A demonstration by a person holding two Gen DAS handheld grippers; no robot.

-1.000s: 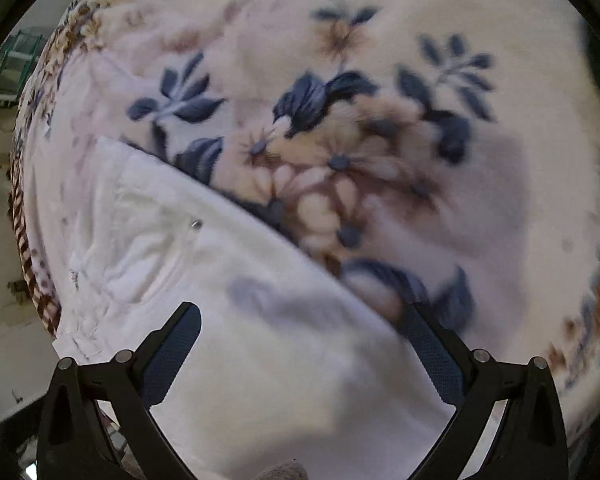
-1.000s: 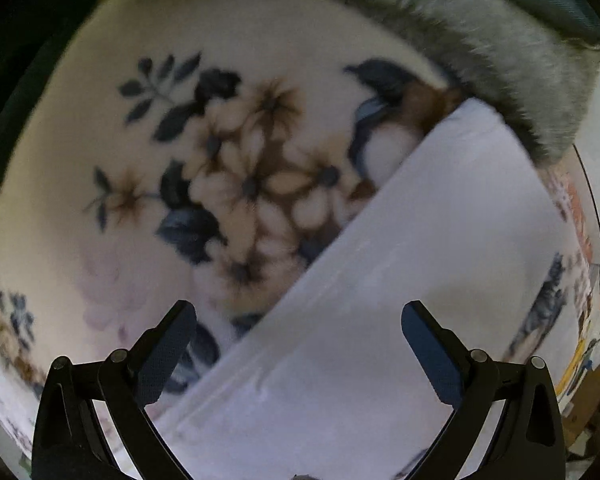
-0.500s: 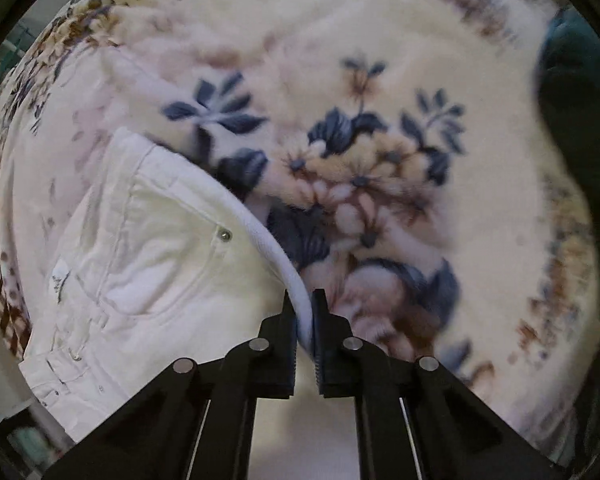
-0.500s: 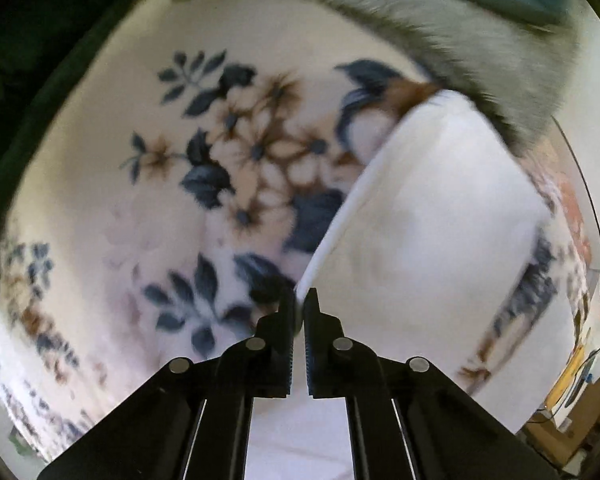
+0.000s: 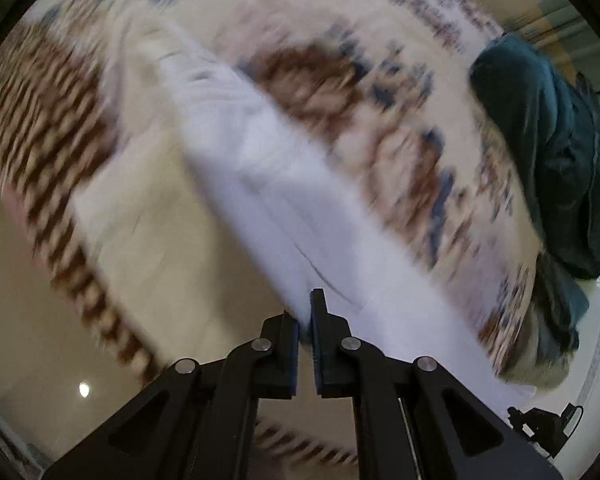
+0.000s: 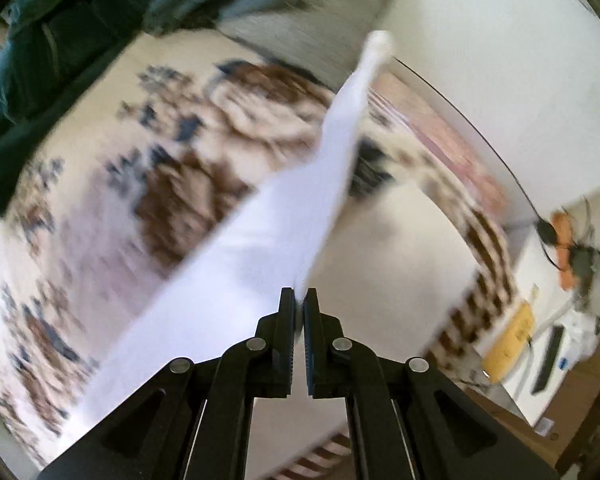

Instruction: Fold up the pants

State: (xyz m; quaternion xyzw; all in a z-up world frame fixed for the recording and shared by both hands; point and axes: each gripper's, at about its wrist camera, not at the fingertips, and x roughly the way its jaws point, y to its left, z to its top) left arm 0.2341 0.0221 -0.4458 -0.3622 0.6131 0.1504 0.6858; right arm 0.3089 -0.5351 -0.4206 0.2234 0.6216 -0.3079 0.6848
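The white pants (image 5: 268, 168) hang lifted above a floral blanket (image 5: 400, 92), blurred by motion. My left gripper (image 5: 305, 308) is shut on the pants' edge, with the fabric running up and left from the jaws. In the right wrist view the pants (image 6: 300, 216) stretch as a long white band from the jaws toward the far upper end. My right gripper (image 6: 299, 300) is shut on their edge. The blanket (image 6: 120, 184) lies below.
A dark teal garment (image 5: 548, 152) lies on the blanket's right side; it also shows at the upper left in the right wrist view (image 6: 48, 52). The blanket's brown patterned border (image 5: 60, 184) marks the bed edge. A white wall (image 6: 500, 60) and clutter (image 6: 548, 360) stand at the right.
Both grippers went from open over the flat pants to shut on their edge, then lifted the fabric up off the blanket and swung it; both views are now motion-blurred.
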